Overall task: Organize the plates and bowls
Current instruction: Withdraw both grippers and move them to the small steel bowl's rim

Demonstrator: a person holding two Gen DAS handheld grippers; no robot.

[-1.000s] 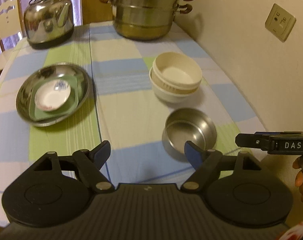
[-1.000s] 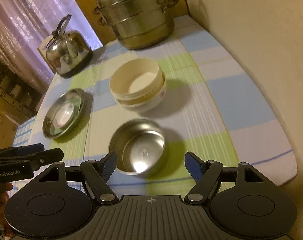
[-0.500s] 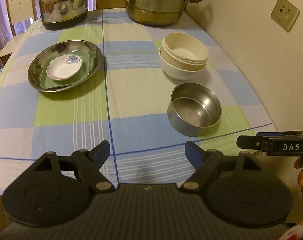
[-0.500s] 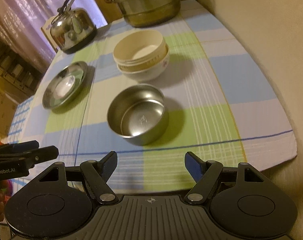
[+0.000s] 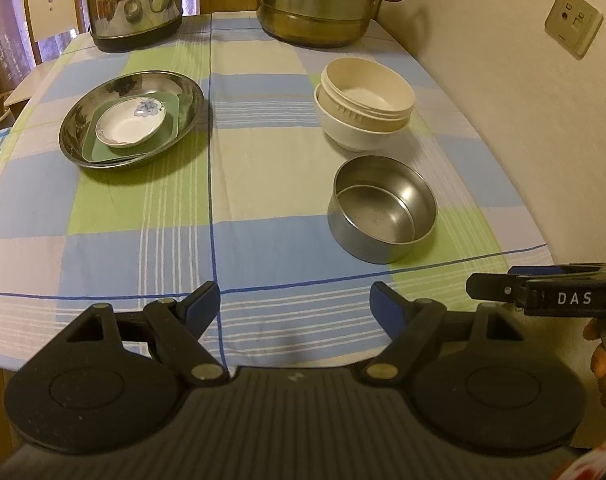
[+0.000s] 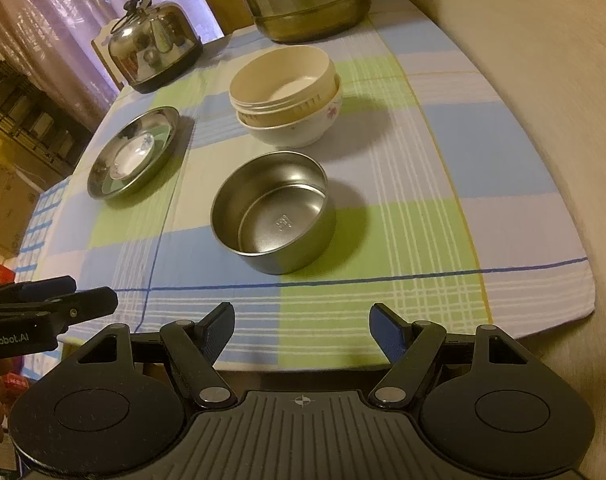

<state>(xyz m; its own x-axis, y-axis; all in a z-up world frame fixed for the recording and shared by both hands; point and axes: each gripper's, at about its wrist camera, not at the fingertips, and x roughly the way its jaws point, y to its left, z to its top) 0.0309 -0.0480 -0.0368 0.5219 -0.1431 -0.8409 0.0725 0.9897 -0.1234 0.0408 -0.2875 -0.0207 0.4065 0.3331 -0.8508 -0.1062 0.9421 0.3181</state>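
From your left wrist view, your left gripper has its jaws spread wide, with nothing between the blue pads and nothing touching them; it hangs over the near edge of the checked tablecloth. Ahead and to the right sits the steel bowl, upright and alone on the cloth. Just beyond it, close but apart, the cream bowl rests nested in a white bowl. On the left, well apart from the bowls, you have the steel plate carrying a green square dish with a small white saucer on top. A kettle and a steamer pot stand at the far end. Your right gripper pokes in from the right edge, seen side-on

From your right wrist view, your right gripper is likewise released, jaws wide apart, gripping nothing and touching nothing, held above the table's near edge. The steel bowl lies straight ahead of it, empty. Behind that stands the cream bowl inside the flowered white bowl. The steel plate with its stack is off to the left, the kettle and steamer pot further back. Your left gripper shows at the left edge
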